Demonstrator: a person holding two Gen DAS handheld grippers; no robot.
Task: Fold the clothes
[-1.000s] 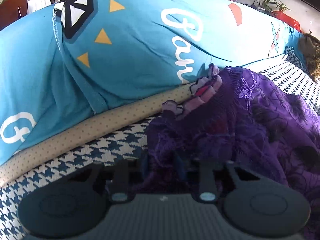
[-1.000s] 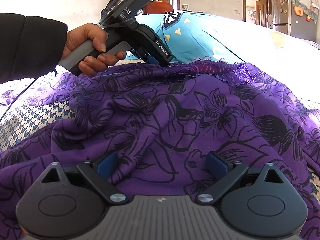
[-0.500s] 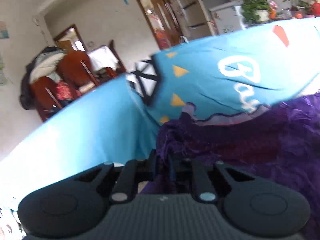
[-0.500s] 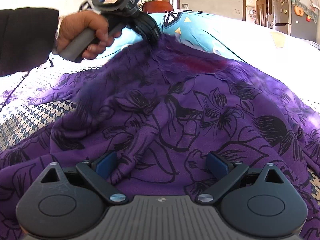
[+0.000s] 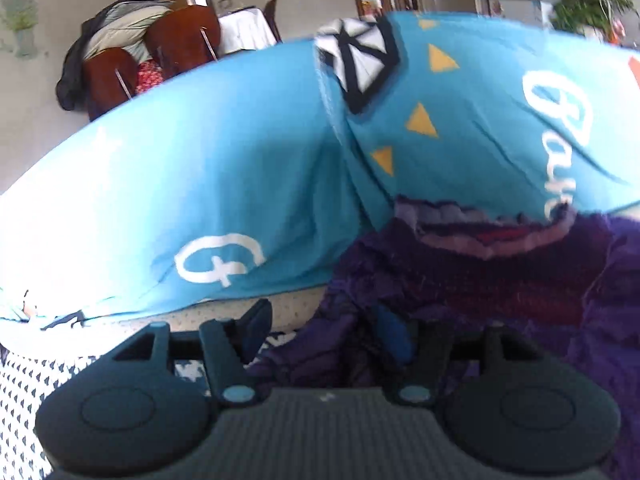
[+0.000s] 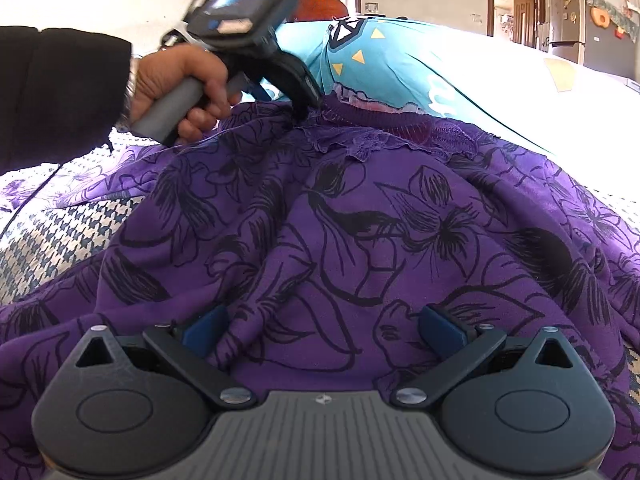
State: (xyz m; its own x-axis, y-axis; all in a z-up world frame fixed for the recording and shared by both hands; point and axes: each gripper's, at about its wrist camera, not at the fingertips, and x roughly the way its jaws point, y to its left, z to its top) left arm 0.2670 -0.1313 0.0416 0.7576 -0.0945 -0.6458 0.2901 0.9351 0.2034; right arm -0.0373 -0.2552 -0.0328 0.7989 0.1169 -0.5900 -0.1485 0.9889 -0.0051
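Observation:
A purple top with black flower print (image 6: 360, 220) lies spread on a houndstooth sofa cover (image 6: 60, 232), its collar (image 6: 376, 118) at the far end. My left gripper (image 6: 304, 108), held by a person's hand (image 6: 180, 84), sits on the shoulder just left of the collar. In the left wrist view its jaws (image 5: 324, 332) are opening, with purple cloth (image 5: 500, 300) loose between them and lying against the right pad. My right gripper (image 6: 322, 332) rests low on the top. Its jaws are wide and still opening, and a raised fold of cloth stands between the pads without being pinched.
A bright blue printed cover (image 5: 200, 180) rises right behind the collar, also in the right wrist view (image 6: 384, 68). Wooden chairs piled with clothes (image 5: 184, 36) stand beyond it. A fridge (image 6: 592, 28) and doorways are at the far wall.
The left gripper lifted the shoulder cloth by the collar, came back down onto it, and its jaws have parted from shut. The collar now lies flatter. The right gripper has stayed put.

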